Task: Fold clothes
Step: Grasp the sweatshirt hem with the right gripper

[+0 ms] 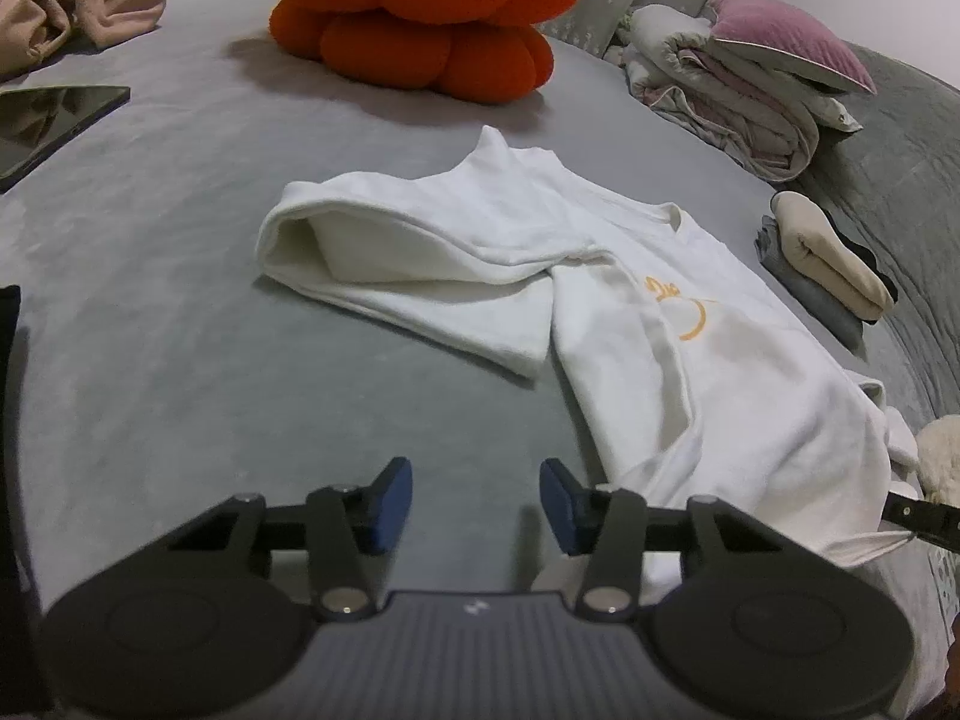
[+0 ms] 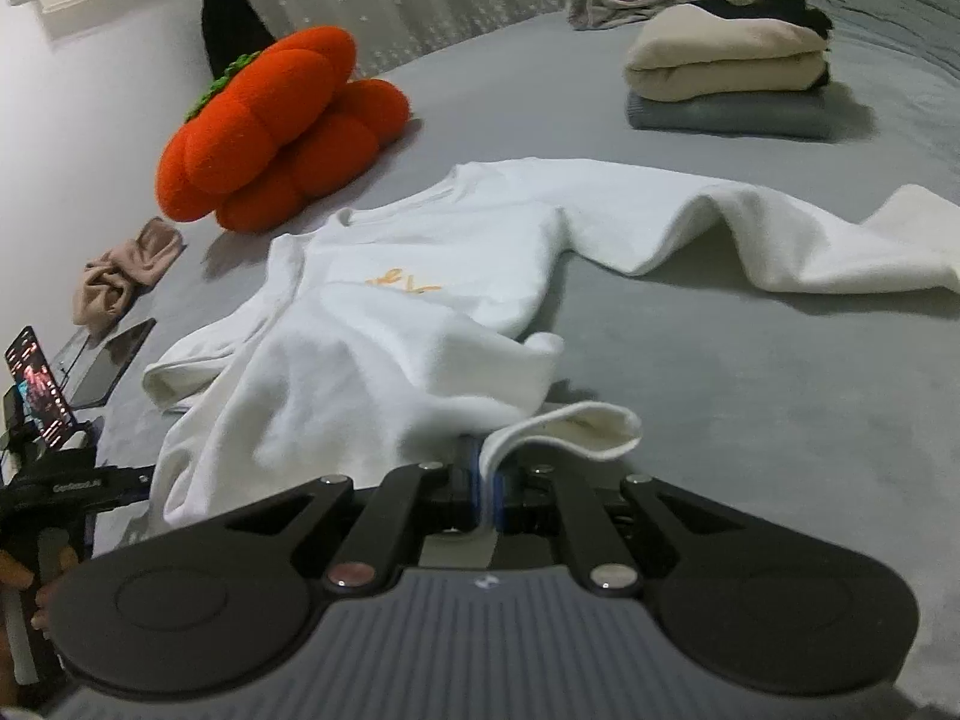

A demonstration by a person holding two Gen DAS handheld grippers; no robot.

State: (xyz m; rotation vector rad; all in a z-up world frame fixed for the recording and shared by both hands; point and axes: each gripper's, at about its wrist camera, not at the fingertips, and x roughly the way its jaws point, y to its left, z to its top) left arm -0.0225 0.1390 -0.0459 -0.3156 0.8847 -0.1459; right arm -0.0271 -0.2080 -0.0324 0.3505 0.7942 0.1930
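right wrist, jaws pinching white sweatshirt (image 2: 360, 348) hem

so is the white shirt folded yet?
No. Shirt lies mostly spread, both sleeves out; right tongs pinch its hem.

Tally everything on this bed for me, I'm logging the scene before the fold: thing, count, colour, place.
sweatshirt: one, white with orange print, spread mid-bed, one sleeve folded across.
pumpkin cushion: one, orange, far side of the bed.
folded clothes: one stack, beige on grey, far right.
bedding roll: one, grey-pink, pink cushion on top, beyond the stack.
crumpled garment: one, beige-pink, far left.
tablet: one, dark, left edge.
phone: one, screen lit, on a mount at left.
left gripper: open, over bare sheet.
right gripper: shut on the sweatshirt's hem.
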